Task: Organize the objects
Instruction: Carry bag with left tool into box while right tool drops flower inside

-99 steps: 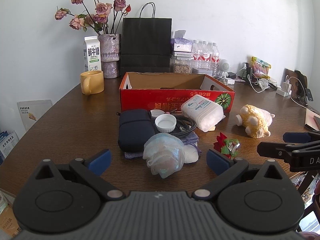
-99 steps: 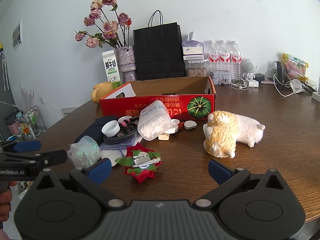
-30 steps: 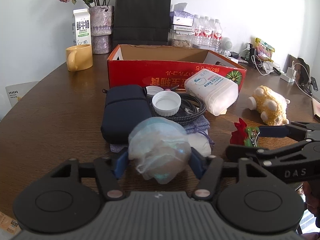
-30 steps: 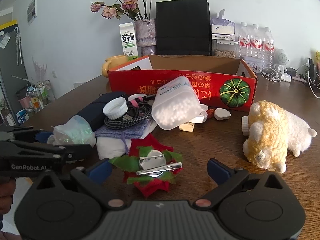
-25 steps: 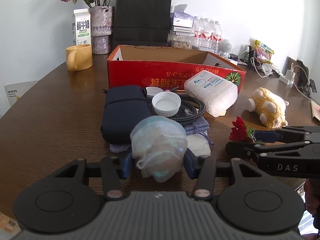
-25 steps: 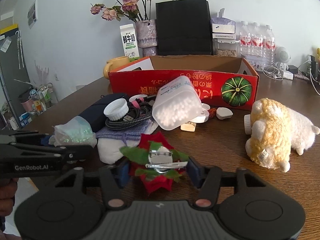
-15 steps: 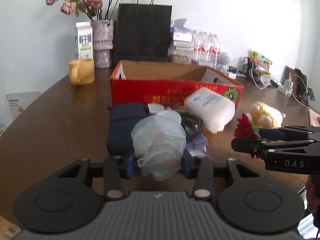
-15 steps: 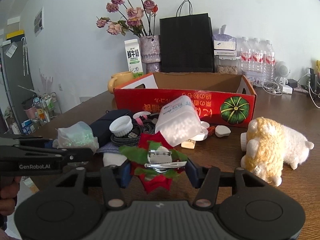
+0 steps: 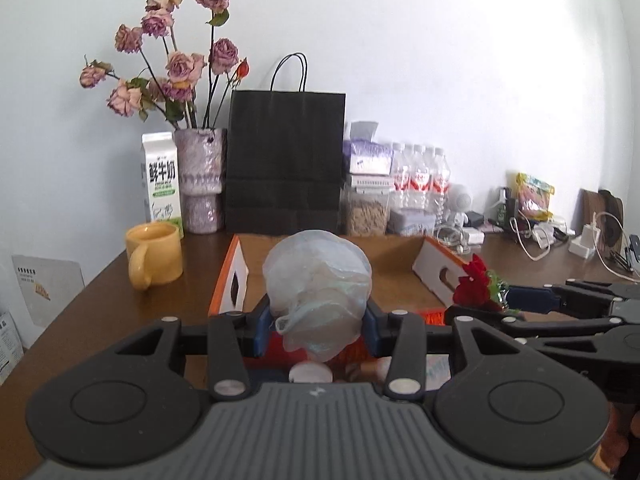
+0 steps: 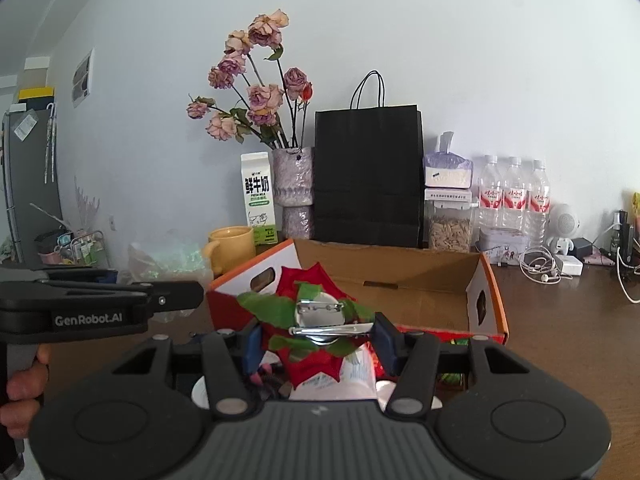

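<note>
My left gripper (image 9: 316, 326) is shut on a pale crumpled plastic bag (image 9: 318, 292) and holds it up in front of the open red cardboard box (image 9: 404, 276). My right gripper (image 10: 318, 338) is shut on a red fabric flower brooch (image 10: 316, 320) with green leaves and a metal pin back, held above the box's near wall (image 10: 486, 308). The brooch also shows in the left wrist view (image 9: 476, 284), to the right of the bag. The bag also shows in the right wrist view (image 10: 166, 262). A white cap (image 9: 310, 372) and a white container (image 10: 340, 380) lie below the grippers.
A yellow mug (image 9: 154, 254), milk carton (image 9: 162, 182), vase of dried roses (image 9: 202, 184) and black paper bag (image 9: 284, 160) stand behind the box. Water bottles (image 10: 514, 200), jars, chargers and cables (image 9: 536, 240) line the back right of the brown table (image 9: 100, 304).
Both grippers closed on their objects, the bag and the brooch, lifted them off the table and carried them forward to the box. The pile of items has dropped below view.
</note>
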The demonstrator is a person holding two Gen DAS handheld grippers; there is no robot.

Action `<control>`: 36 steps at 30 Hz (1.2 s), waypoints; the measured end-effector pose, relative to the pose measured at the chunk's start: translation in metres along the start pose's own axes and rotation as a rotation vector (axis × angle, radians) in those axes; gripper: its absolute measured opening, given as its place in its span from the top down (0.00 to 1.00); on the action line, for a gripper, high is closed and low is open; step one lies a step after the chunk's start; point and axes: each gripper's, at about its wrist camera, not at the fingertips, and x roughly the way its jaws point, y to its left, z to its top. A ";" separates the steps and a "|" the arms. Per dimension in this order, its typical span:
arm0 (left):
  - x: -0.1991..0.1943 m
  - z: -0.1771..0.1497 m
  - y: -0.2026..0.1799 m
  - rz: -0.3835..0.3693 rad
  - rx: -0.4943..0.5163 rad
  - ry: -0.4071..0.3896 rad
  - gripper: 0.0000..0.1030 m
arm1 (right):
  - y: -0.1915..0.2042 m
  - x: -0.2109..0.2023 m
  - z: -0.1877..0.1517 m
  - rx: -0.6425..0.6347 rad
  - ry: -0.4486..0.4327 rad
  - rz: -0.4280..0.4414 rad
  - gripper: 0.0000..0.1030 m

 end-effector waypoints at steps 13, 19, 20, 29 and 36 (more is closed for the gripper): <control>0.128 0.034 0.007 0.082 -0.048 0.089 0.57 | -0.038 0.133 0.028 0.074 0.127 -0.163 0.48; 0.157 0.021 0.016 0.083 -0.069 0.165 0.57 | -0.044 0.152 0.016 0.085 0.176 -0.181 0.48; 0.158 0.021 0.015 0.083 -0.063 0.168 0.56 | -0.045 0.152 0.015 0.088 0.180 -0.179 0.48; 0.140 0.020 0.008 0.109 -0.038 0.084 0.00 | -0.043 0.145 0.012 0.083 0.162 -0.164 0.02; 0.137 0.022 0.009 0.113 -0.047 0.084 0.00 | -0.044 0.141 0.014 0.090 0.150 -0.160 0.00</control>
